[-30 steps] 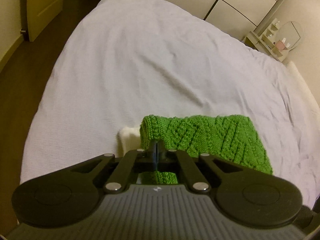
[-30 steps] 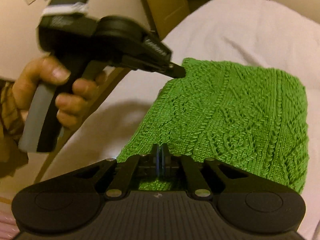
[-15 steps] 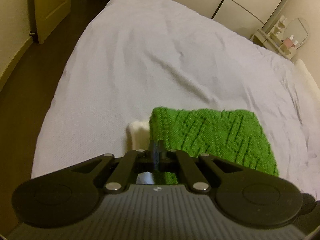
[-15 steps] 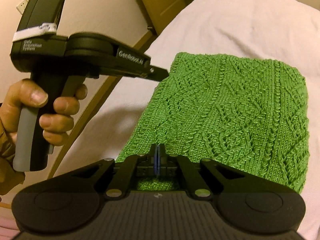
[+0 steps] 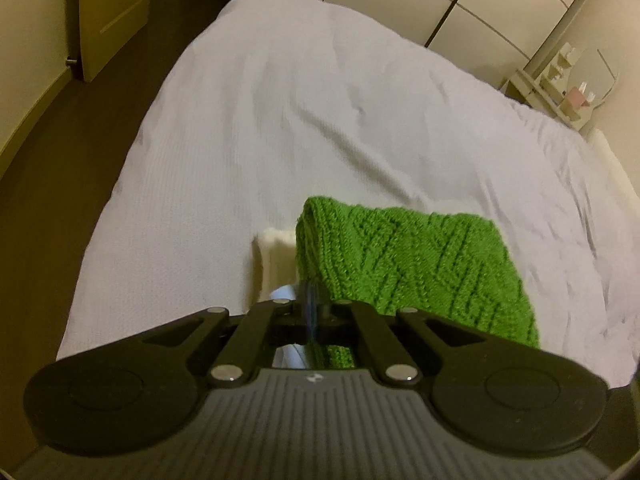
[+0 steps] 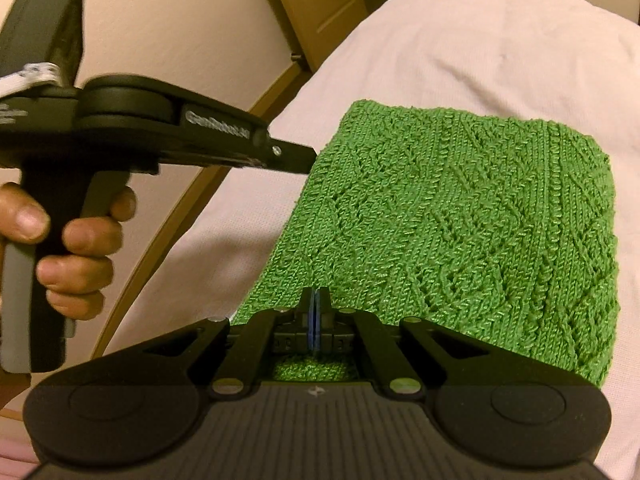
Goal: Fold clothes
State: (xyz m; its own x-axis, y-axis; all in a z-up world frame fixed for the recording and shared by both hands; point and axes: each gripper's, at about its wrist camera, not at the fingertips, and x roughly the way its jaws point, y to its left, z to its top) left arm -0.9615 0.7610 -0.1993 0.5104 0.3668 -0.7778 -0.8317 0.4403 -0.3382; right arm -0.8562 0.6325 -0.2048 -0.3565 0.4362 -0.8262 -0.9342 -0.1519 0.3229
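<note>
Compared with a second ago, the left tool (image 5: 311, 300) has drawn a little back and up from the near left corner of the green knitted sweater (image 6: 460, 232): in the right wrist view its tip (image 6: 308, 156) now sits just at that corner's edge rather than over the knit, and in its own view more of the white bedsheet (image 5: 300, 120) shows on the left. The right tool (image 6: 316, 312) has kept its place at the near edge of the garment. The sweater lies folded into a rough rectangle on the bed, near its front edge, with a small cream-white piece of fabric (image 5: 274, 256) poking out beside its left corner. Both tools have their jaws fully together; the right one sits against the knit edge, but whether any yarn is pinched between its pads cannot be told, and the same goes for the left, whose tip is blurred. The person's left hand (image 6: 76, 240) wraps the left tool's handle, partly cut off by the frame. The lower part of the sweater is hidden behind each tool's black body
</note>
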